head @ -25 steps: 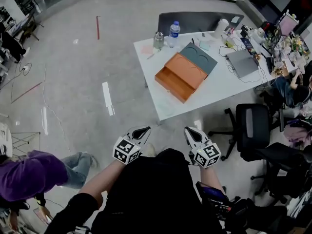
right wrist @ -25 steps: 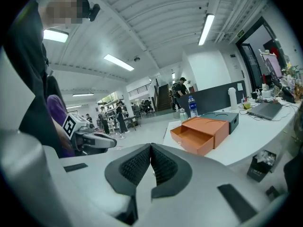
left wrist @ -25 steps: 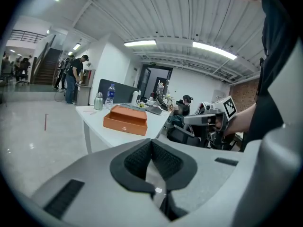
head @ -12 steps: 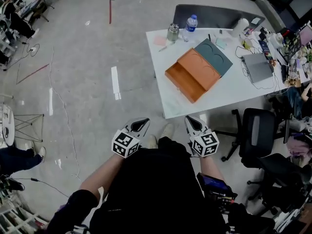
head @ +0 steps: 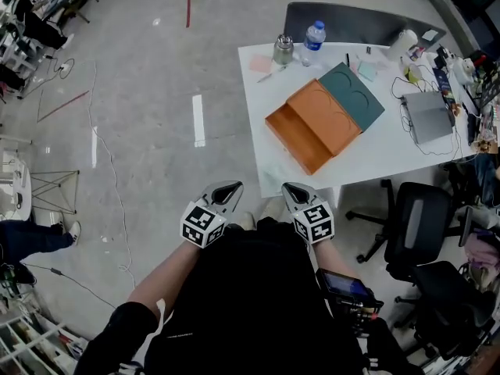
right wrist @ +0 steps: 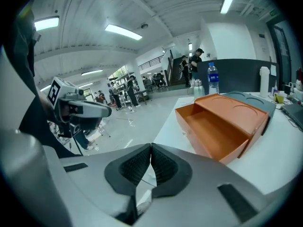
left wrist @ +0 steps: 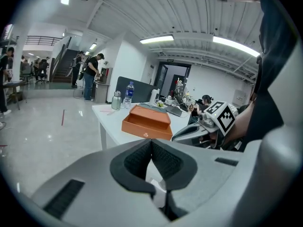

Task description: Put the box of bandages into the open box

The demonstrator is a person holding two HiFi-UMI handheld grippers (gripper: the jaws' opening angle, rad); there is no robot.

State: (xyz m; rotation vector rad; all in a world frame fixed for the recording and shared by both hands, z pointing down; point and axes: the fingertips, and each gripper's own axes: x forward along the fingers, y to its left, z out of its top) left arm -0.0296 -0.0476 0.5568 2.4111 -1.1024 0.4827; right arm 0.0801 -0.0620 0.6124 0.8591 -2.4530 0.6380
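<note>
We are standing back from the tabletop [head: 367,153], well apart from the open box [head: 312,125]. We are holding the left gripper [head: 226,191] and right gripper [head: 292,193] close to the body, on the near side of the open box. Both pairs of jaws are pressed together with nothing between them, as each gripper view is showing.

We are not finding the box of bandages in any view. The small items on the far side of the open box are too small to tell apart, so we cannot say where it is.

Judging by what it is, it is probably a light cardboard carton, stiff but crushable and a bit slick. We are planning to pinch it across its narrow sides near the middle, with gentle pressure.

Containers: the open box is orange, and its tray is looking empty in the right gripper view. A teal lid [head: 353,94] is lying just beside it on the far right. A water bottle [head: 313,33] and a lidded jar [head: 283,50] are standing beyond the open box, contents unclear.
</note>
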